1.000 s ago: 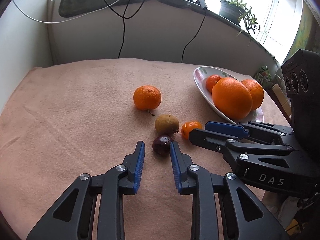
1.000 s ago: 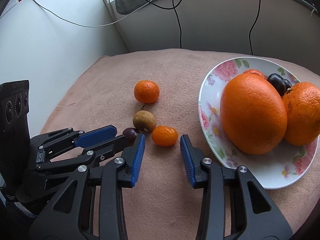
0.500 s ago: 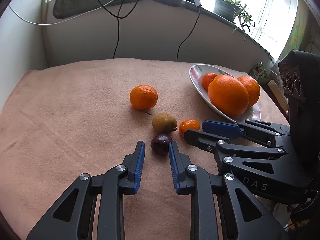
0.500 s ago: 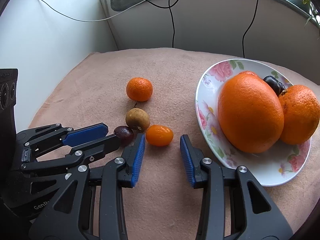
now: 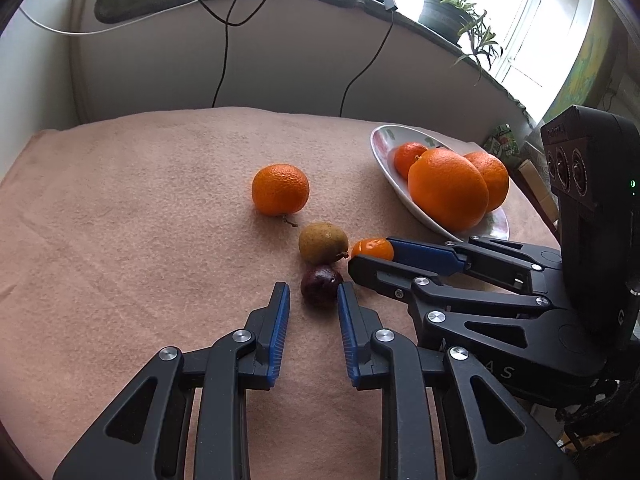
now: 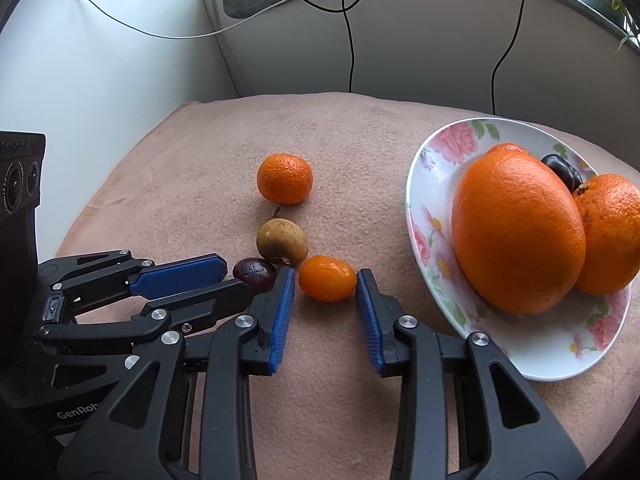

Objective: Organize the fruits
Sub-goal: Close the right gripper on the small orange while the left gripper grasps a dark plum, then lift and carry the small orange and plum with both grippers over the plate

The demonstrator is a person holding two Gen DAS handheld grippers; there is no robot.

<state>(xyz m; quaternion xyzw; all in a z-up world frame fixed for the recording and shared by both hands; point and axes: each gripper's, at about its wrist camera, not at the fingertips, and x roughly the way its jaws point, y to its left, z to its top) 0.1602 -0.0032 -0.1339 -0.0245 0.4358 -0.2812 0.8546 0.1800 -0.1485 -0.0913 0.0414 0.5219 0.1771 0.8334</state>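
Observation:
My left gripper point(image 5: 313, 295) is open, its fingertips on either side of a dark purple fruit point(image 5: 321, 285) on the peach cloth. My right gripper point(image 6: 325, 284) is open, its tips flanking a small orange kumquat point(image 6: 327, 278). A brownish-green round fruit point(image 5: 322, 242) lies just beyond both, and a tangerine point(image 5: 280, 189) farther back. The floral plate point(image 6: 440, 152) at the right holds a large orange point(image 6: 516, 232), a second orange point(image 6: 612, 232), a smaller orange fruit and a dark fruit point(image 6: 562, 168).
The cloth-covered table point(image 5: 140, 200) ends at a grey wall with hanging black cables point(image 5: 224, 60). A white wall point(image 6: 100, 80) stands at the left. A potted plant point(image 5: 452, 16) sits on the sill at the back right.
Both grippers have moved forward, so that the purple fruit now sits between the left fingertips and the kumquat between the right ones. The fruits have not moved.

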